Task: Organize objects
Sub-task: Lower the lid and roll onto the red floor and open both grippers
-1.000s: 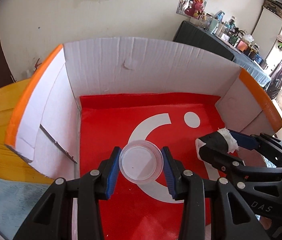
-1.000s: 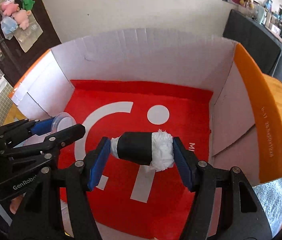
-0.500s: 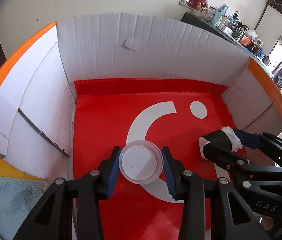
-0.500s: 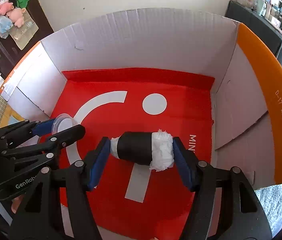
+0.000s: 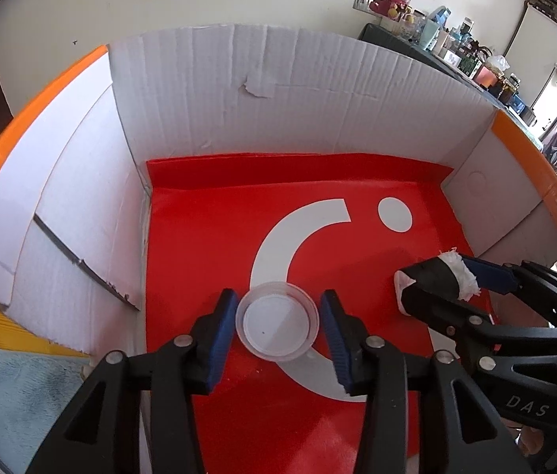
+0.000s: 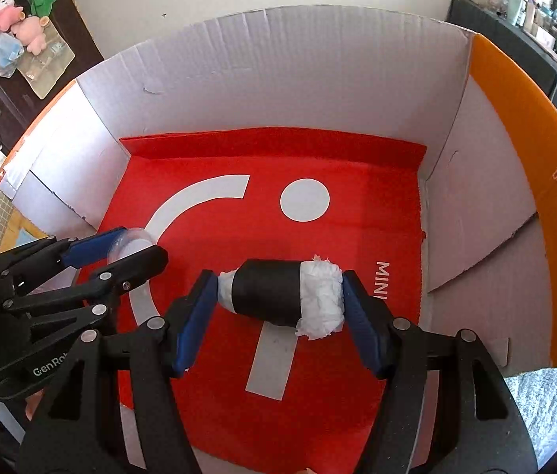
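My left gripper [image 5: 277,330] is low inside a cardboard box [image 5: 278,91]; a small clear round plastic cup [image 5: 277,326] sits between its blue pads with narrow gaps on both sides, near the red floor [image 5: 207,245]. My right gripper [image 6: 276,304] is shut on a black roll with white paper ends [image 6: 282,296], held just above the red floor [image 6: 357,166]. The roll also shows at the right of the left wrist view [image 5: 436,280]. The left gripper and cup show at the left of the right wrist view [image 6: 128,245].
The box has white corrugated walls and orange flaps [image 6: 515,126] on both sides. It rests on a yellow wooden surface with a light blue cloth [image 5: 14,391]. A cluttered dark table [image 5: 475,67] stands behind, far right.
Both grippers have moved down and forward into the box. The left gripper's pads have opened slightly off the cup. The right gripper still holds the roll.
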Demonstrator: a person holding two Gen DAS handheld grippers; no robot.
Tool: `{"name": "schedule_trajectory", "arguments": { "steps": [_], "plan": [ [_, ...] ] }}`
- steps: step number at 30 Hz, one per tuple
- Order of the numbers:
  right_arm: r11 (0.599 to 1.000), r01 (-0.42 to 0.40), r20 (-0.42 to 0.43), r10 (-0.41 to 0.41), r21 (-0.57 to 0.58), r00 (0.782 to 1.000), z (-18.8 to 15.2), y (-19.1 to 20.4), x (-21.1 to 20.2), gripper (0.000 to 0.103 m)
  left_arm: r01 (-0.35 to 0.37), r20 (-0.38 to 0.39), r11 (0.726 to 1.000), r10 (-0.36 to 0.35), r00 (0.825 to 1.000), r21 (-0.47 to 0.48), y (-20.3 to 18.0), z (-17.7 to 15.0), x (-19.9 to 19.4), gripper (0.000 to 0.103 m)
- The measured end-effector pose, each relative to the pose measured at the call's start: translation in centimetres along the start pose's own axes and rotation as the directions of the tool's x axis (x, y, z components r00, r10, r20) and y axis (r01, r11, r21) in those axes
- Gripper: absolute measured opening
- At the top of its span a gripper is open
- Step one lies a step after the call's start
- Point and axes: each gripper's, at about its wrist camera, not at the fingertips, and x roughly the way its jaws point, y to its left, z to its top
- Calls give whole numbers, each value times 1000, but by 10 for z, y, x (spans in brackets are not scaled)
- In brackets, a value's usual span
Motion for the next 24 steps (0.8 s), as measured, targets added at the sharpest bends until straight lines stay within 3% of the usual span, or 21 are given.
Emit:
{"name": "schedule_trajectory", "arguments": {
  "steps": [11,24],
  "plan": [
    [1000,12,18,-12,3,1000,2,2,-4,63,-24,13,1000,24,1000,14,-3,-1,-5,52],
    [1000,0,52,0,8,999,-2,9,-19,67,-62,65,998,60,996,19,-3,-5,-28,64]
  ]
}}
